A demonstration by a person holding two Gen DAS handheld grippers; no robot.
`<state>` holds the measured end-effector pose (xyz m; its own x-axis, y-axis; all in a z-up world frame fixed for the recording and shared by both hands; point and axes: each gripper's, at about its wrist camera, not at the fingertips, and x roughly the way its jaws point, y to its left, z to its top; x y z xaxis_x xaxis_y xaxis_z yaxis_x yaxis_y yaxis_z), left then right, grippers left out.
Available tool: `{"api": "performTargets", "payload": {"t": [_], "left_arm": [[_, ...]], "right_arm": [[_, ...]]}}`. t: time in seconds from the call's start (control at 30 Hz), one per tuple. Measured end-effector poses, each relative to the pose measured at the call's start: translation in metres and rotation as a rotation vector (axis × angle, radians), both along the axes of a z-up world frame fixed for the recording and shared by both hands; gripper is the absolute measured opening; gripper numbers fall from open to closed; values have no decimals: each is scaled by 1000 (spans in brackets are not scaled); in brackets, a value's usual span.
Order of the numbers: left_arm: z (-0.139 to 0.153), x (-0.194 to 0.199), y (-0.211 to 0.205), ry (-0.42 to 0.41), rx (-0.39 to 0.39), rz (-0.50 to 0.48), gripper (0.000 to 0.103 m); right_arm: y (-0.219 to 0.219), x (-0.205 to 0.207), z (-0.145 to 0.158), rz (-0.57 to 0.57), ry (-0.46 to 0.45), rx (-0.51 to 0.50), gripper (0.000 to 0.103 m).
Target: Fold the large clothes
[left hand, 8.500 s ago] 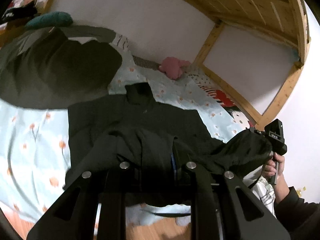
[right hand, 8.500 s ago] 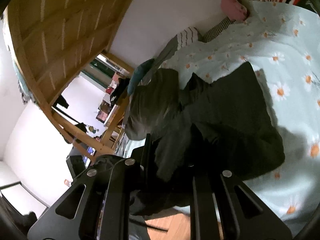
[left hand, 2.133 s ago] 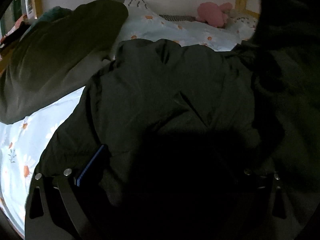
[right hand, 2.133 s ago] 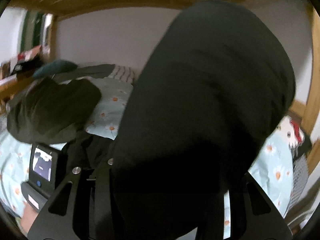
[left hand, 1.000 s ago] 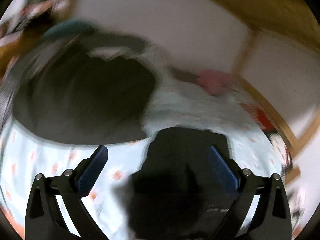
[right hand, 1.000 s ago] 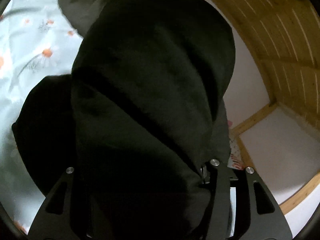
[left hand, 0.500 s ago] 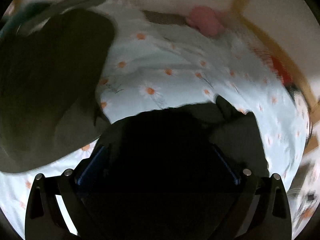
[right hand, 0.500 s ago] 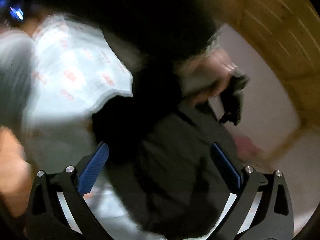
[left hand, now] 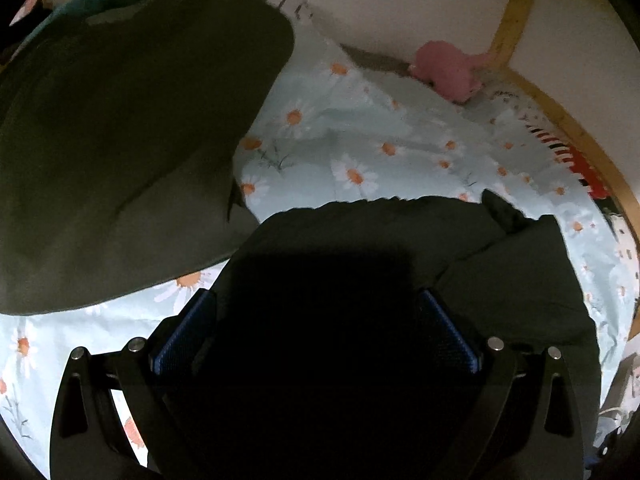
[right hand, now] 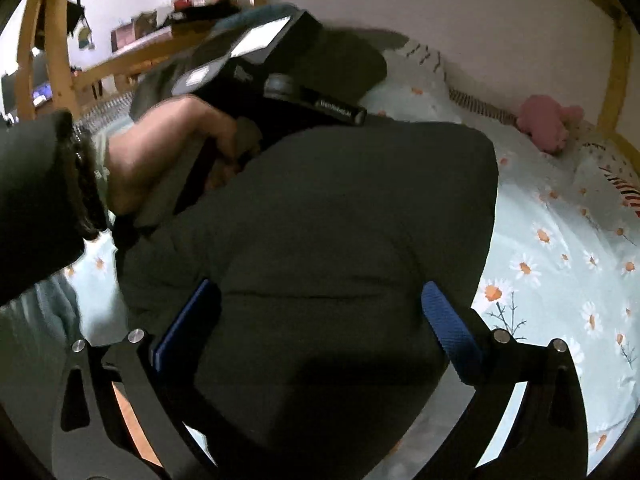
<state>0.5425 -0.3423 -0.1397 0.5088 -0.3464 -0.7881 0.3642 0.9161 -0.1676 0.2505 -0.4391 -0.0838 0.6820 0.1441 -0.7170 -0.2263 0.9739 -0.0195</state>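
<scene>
- Left gripper (left hand: 316, 326): black angular finger arms, blue ribbed pads (left hand: 448, 330), silver screws.
- Right gripper (right hand: 320, 316): same black frame, blue pads, silver screw heads.
- Left hand (right hand: 168, 152): dark sleeve (right hand: 36, 204), dark beaded bracelet (right hand: 84, 184) at the wrist.

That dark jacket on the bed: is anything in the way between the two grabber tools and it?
Nothing visible. The dark jacket lies directly under the open right gripper and the left gripper, on the daisy bedding.

A dark, puffy jacket (right hand: 340, 240) lies folded into a thick bundle on the daisy-print bed (right hand: 560, 248), its folded edge (left hand: 380, 204) toward the wall.
</scene>
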Motion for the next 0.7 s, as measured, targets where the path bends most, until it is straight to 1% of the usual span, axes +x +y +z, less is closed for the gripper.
{"api": "performTargets", "payload": {"t": [0.03,0.07,0.1,0.13,0.17,0.2,0.23,0.27,0.3,0.33,0.37,0.4,0.43,0.47,0.5,0.53,0.57,0.6,0.63,0.67,0.7], "left_arm": [[0,1,-4,9,27,-3,99],[2,1,-7,17,48,-6,99],[10,-2,-9,30,64,-4,99],[26,-11,-3,19,45,14,98],[44,-26,6,-15,-11,26,98],[60,-43,16,-40,-71,30,98],[73,-58,24,-54,-115,26,98],[87,-82,33,-71,-152,9,98],[93,-98,36,-86,-151,-4,98],[95,-116,38,-116,-115,-12,98],[90,-125,38,-136,-72,-6,98],[81,-129,36,-141,-17,-1,98],[66,-129,32,-128,50,4,98],[43,-124,30,-85,98,4,98],[27,-120,35,-51,47,9,99],[18,-118,46,-46,-40,31,99],[15,-118,51,-50,-73,39,99],[12,-118,54,-60,-86,38,99],[8,-118,57,-69,-87,37,99],[6,-118,58,-70,-75,44,99],[3,-117,59,-72,-55,55,99]], "right_arm": [[-2,7,-1,-3,7,-2,100],[-6,2,-2,-5,14,-4,100],[-9,0,1,-10,27,2,100],[-11,1,6,-14,29,16,101],[-10,10,5,-20,24,46,101],[-17,10,7,-27,17,92,100],[-31,7,13,-35,21,162,100],[-43,6,21,-46,16,227,100],[-62,2,37,-76,-16,334,100],[-74,2,46,-105,-38,387,100],[-88,6,58,-154,-51,418,100],[-99,19,68,-216,-47,409,100],[-103,30,72,-246,-30,392,100],[-107,53,72,-281,15,366,100],[-108,77,66,-298,73,367,100],[-108,94,59,-309,118,376,100],[-106,113,48,-318,164,380,100],[-102,129,37,-326,207,357,100],[-93,149,17,-325,258,272,100],[-87,161,1,-310,279,237,100],[-86,170,-18,-304,288,250,100]]}}
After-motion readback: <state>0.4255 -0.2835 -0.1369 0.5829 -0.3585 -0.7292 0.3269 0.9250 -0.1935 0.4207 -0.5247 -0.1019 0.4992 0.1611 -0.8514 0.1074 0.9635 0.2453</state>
